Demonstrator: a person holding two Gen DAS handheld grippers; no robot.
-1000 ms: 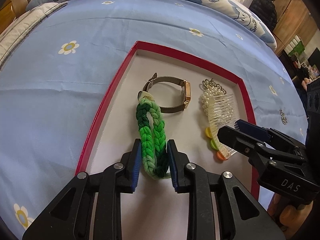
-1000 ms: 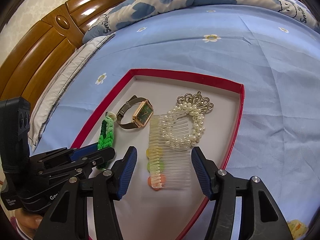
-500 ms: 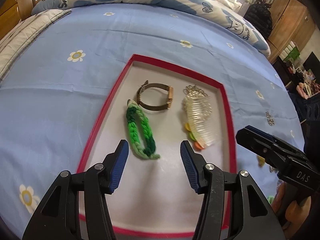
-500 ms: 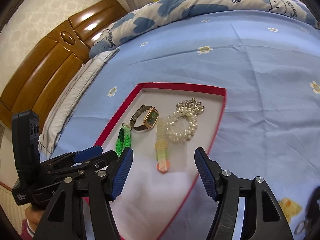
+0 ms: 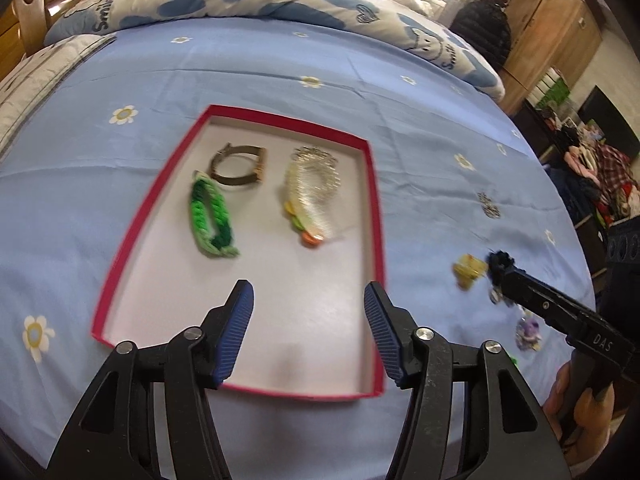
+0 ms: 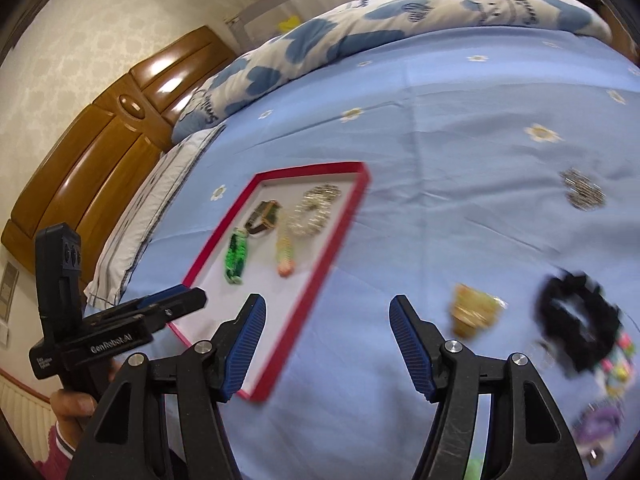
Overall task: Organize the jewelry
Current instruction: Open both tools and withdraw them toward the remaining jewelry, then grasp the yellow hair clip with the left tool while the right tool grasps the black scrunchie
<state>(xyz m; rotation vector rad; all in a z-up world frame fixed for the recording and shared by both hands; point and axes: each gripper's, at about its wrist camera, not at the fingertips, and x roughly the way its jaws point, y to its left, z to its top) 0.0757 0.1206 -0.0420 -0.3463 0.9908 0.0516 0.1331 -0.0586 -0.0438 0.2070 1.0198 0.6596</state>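
Note:
A red-rimmed tray lies on the blue bedsheet. In it are a green braided bracelet, a watch and a pearl hair comb. My left gripper is open and empty above the tray's near end. My right gripper is open and empty over the sheet, right of the tray. Loose on the sheet to the right lie a yellow piece, a black scrunchie and a silver piece.
More small coloured trinkets and a purple one lie at the sheet's near right. A folded quilt lies along the far side. A wooden headboard stands to the left.
My left gripper let go of the green bracelet, opened and drew back from the tray. My right gripper also drew back and swung right, bringing the loose pieces on the sheet into view.

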